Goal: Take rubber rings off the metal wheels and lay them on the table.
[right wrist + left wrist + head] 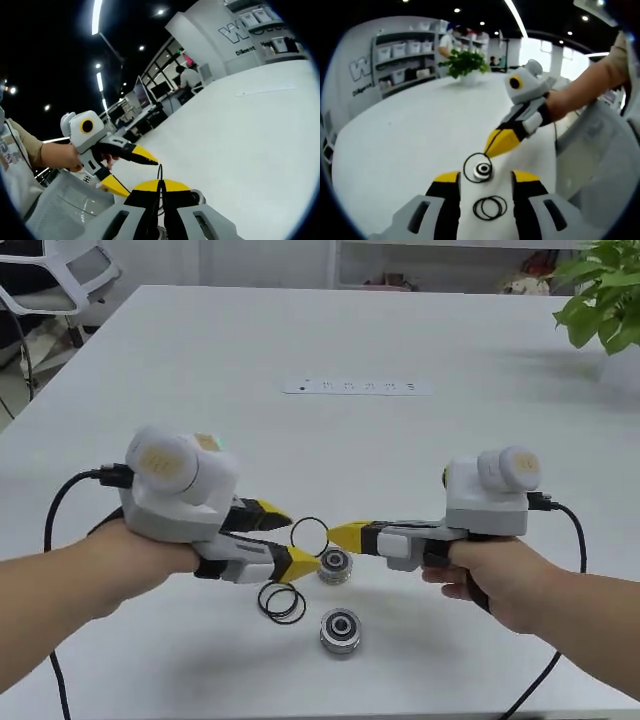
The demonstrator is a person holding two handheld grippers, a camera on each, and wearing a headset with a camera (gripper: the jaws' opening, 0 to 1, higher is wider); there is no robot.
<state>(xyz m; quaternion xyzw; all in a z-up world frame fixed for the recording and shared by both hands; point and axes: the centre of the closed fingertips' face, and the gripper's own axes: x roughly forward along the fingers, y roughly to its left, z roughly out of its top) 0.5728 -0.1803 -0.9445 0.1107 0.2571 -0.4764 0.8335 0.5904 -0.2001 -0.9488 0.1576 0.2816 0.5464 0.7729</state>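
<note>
The right gripper [347, 536], jaws clamped on a rubber ring [310, 520], holds it just above the far wheel [335, 566] – apparently peeling it free – while the left gripper [300, 538], jaws apart, flanks that wheel, likely to steady it; two freed rings [283, 602] lie left of the near wheel [341, 630]

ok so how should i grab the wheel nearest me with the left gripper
Probably by its outer rim, coming straight down from above. The wheel lies flat on the table with its hub facing up, so its round sides are free for the open jaws of the left gripper to close across. The right gripper is shut on a rubber ring.
</note>
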